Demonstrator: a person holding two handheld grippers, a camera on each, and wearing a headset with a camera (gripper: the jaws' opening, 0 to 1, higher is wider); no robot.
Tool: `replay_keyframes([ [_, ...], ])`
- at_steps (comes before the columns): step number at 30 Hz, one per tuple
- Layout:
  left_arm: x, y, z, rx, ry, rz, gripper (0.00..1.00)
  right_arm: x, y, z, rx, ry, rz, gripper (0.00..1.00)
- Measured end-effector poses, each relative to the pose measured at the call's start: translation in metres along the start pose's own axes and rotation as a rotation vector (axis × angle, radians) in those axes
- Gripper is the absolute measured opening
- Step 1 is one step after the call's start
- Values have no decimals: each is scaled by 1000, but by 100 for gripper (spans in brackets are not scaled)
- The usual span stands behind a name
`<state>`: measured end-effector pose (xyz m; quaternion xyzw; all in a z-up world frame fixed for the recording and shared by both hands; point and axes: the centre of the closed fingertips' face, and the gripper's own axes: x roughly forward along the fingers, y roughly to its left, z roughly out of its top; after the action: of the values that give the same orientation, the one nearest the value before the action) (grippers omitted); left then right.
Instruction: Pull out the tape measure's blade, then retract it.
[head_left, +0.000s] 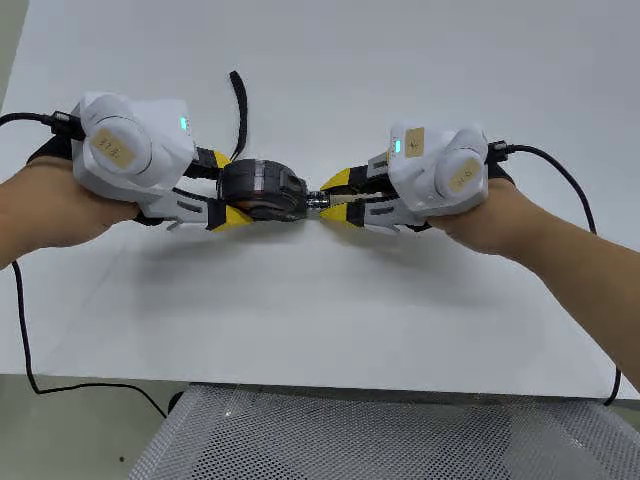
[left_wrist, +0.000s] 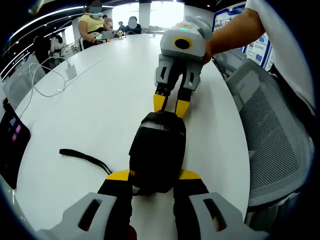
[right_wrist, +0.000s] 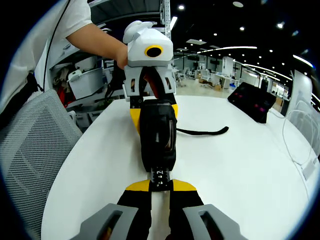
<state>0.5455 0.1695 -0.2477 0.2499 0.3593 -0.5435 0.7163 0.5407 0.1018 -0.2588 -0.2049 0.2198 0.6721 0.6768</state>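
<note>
Tape measure (head_left: 262, 190) at centre of white table (head_left: 400, 320), between two hand-held grippers; resting or lifted, cannot tell. Left gripper (left_wrist: 154, 176) clamps black case from both sides. Right gripper (right_wrist: 158, 187) pinches blade (right_wrist: 158, 175) tip just outside case mouth, with only a short stub showing. Black strap (head_left: 238, 100) lies on table beside case.

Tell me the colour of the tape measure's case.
The tape measure's case is black. It shows best in the right gripper view.
</note>
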Motion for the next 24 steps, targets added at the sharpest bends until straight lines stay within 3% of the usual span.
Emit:
replay_keyframes([
  [24,0,-1,1,-3,-1,-3,27,-19,-3,-11,1,18,-21,8],
])
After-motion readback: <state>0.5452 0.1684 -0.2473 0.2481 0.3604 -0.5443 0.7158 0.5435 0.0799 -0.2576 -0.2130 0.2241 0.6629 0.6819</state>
